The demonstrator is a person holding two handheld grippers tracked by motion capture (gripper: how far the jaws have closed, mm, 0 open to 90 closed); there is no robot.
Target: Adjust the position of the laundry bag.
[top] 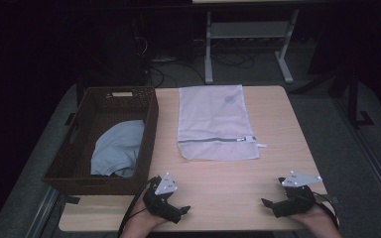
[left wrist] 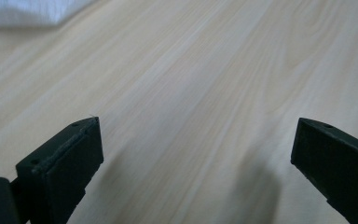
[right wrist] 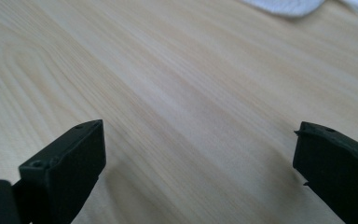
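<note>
Both tongs rest low near the person's edge of the wooden table (top: 273,148), well apart from each other. The left gripper (top: 171,206) has its jaws spread wide, and between them there is nothing but bare wood; in the left gripper view the jaws stand far apart over the grain, and a corner of white cloth shows far ahead at the upper left. The right gripper (top: 278,196) is also wide, holding nothing, and in the right gripper view the same pale wood lies between the jaws, with a bit of white cloth far ahead at the upper right. The white mesh laundry bag (top: 216,121) lies flat on the table ahead of both tongs, between them in direction, a little closer to the left one, and its grey zipper (top: 216,140) runs across its near part. No object stands between either gripper and the bag; the wood there is free. Just beside the left gripper, ahead and to its left, stands a dark wicker basket (top: 149,124), and inside it lies a light blue garment (top: 116,148), crumpled against the near wall. The basket wall is tall and stands between the left gripper and the garment.
</note>
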